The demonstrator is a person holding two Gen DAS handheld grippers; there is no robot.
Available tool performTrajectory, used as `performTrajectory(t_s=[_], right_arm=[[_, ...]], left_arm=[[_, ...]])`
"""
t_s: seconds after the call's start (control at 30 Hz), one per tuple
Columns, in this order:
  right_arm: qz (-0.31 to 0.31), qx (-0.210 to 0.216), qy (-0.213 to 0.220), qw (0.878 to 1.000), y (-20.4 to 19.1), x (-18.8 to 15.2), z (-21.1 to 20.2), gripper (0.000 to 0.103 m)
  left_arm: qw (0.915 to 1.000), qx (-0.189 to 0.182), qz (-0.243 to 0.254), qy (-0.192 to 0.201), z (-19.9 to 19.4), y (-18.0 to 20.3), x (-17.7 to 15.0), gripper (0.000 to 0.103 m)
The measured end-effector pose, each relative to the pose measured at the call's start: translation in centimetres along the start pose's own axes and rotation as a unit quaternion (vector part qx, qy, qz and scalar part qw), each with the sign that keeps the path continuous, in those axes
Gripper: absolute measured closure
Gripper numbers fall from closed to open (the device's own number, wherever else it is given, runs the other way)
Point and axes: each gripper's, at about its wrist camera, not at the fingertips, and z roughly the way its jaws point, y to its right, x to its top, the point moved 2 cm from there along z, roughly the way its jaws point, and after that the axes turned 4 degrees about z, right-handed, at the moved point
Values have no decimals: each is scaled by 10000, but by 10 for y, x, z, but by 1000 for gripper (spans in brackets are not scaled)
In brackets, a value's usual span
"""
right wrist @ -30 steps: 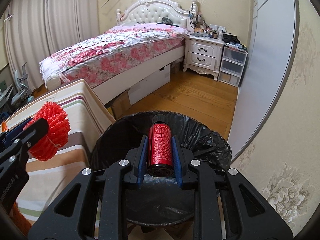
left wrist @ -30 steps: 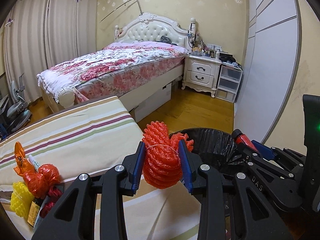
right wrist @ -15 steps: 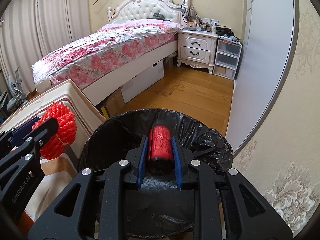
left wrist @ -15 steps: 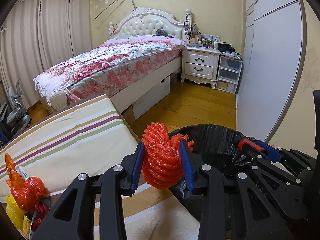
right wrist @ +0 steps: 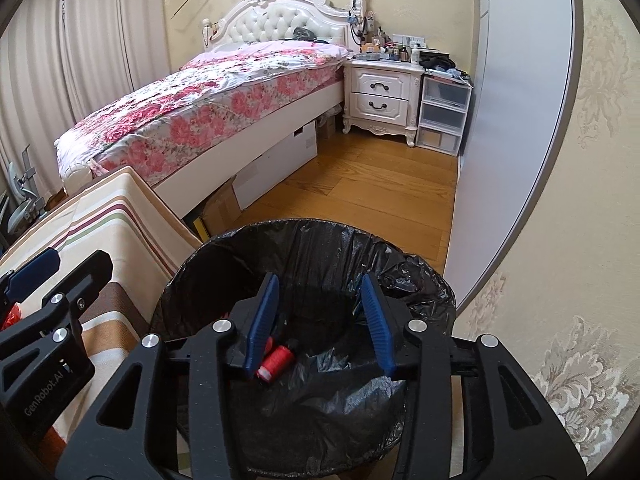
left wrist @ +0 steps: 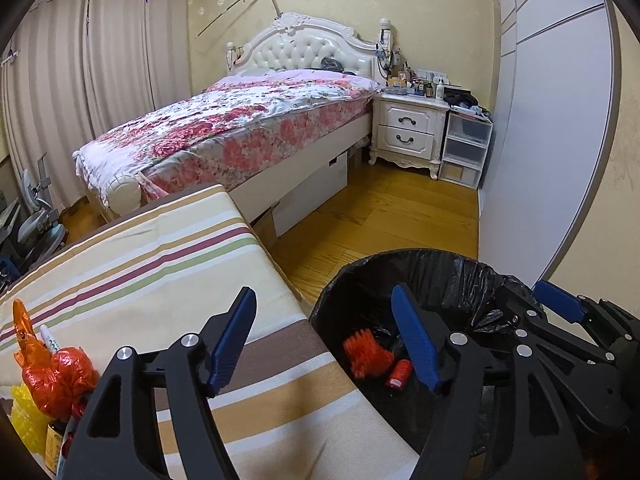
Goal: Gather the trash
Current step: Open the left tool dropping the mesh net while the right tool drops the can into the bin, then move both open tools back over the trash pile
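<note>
Right wrist view: both grippers (right wrist: 319, 316) gape empty over the bin (right wrist: 424, 280)

1. Black liner in the bin (right wrist: 420, 280), lower centre.
2. Red can (right wrist: 276, 362) and orange-red netting (left wrist: 366, 354) inside.
3. Cream table cloth (left wrist: 152, 264) with maroon, green, brown stripes.
4. Pink floral bed (left wrist: 240, 132).

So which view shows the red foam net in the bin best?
The left wrist view: the red foam net lies in full view at the bottom of the bin, beside the red can. In the right wrist view the net is hidden behind the gripper's finger; only the can shows.
</note>
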Motion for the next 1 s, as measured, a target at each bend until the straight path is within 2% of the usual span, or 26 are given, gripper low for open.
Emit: performTrajectory(t_s=[0.27,0.7,1.0], right_arm=[[-141,113,54,9998,-12,-6,-16,45],[-692,720,-122,9949,-66,-37,-50,44],[-1249,1233,-96,9844,-124,-56,-79,44]], left_arm=[[9998,160,-150,22,-18,-16,-9,32],[9955,712,-613,-108,-68,-74,-46,32],[9845,1342,-1129,-108,-107,-137,-76,32]])
